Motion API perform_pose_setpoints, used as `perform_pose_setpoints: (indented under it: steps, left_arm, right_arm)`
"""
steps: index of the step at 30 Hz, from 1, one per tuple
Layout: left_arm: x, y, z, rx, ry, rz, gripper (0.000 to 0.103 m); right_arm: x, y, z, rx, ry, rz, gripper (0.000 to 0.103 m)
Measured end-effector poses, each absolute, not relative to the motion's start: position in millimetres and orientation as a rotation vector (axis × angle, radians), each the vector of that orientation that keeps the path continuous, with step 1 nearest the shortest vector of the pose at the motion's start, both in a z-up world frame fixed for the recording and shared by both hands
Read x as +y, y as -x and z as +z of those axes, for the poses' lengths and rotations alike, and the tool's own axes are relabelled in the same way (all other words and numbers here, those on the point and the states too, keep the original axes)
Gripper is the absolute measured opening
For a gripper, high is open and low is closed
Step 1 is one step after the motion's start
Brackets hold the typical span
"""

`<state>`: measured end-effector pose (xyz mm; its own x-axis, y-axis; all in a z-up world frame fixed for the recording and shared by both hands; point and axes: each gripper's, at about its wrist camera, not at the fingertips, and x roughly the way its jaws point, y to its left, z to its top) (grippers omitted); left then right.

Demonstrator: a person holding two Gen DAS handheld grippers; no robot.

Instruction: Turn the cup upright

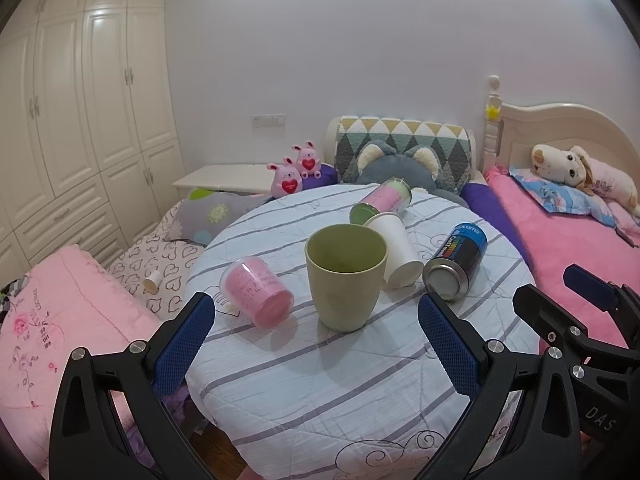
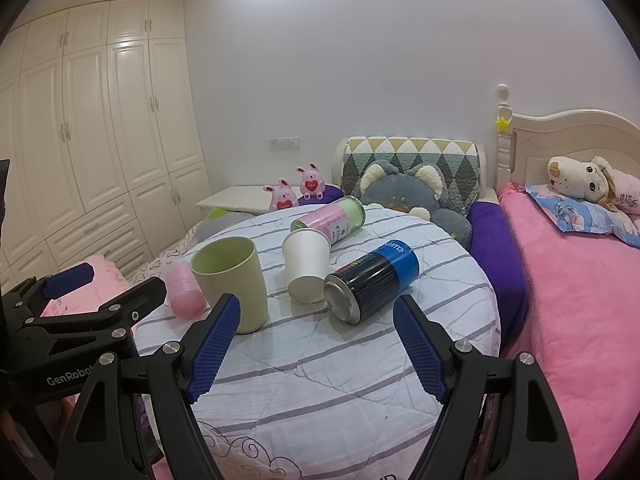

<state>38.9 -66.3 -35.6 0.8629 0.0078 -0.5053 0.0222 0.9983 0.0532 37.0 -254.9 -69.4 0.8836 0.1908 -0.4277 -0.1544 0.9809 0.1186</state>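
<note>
A green cup [image 1: 346, 276] stands upright, mouth up, near the middle of a round tabletop [image 1: 360, 380] draped in a white quilt with grey stripes. The left hand-held gripper [image 1: 316, 344] hovers just in front of the cup with its blue-padded jaws spread wide, holding nothing; the right hand-held gripper [image 2: 316, 344] is likewise spread and empty, aimed at the bare cloth before a blue-and-black spray can [image 2: 370, 280] lying on its side. Just left of the green cup, a clear cup with a pink lining [image 1: 256, 294] lies tipped over. Behind and to its right, a white paper cup [image 1: 394, 254] lies on its side, apparently touching a pink-and-green can [image 1: 382, 200] that lies across the far edge. In the right wrist view the green cup [image 2: 232, 284] sits just left of the right gripper's near finger [image 2: 214, 344]. Beds with pink covers flank the tabletop.
</note>
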Motion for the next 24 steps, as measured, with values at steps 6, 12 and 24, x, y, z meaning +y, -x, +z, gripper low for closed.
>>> perform_pose_setpoints:
  steps: [6, 12, 24]
  left_arm:
    - [-66.3, -39.4, -35.6, 0.531, -0.057, -0.01, 0.103]
    - [-65.7, -40.1, -37.2, 0.529, -0.057, -0.007, 0.103]
    - [-62.3, -40.0, -39.0, 0.526, -0.059, 0.001, 0.103]
  right_arm:
    - [-254.9, -38.0, -70.7, 0.456, -0.081, 0.18, 0.08]
    - [-254.9, -38.1, -70.8, 0.456, -0.081, 0.18, 0.08]
    - [-251.5, -39.6, -71.7, 0.453, -0.075, 0.185, 0.08]
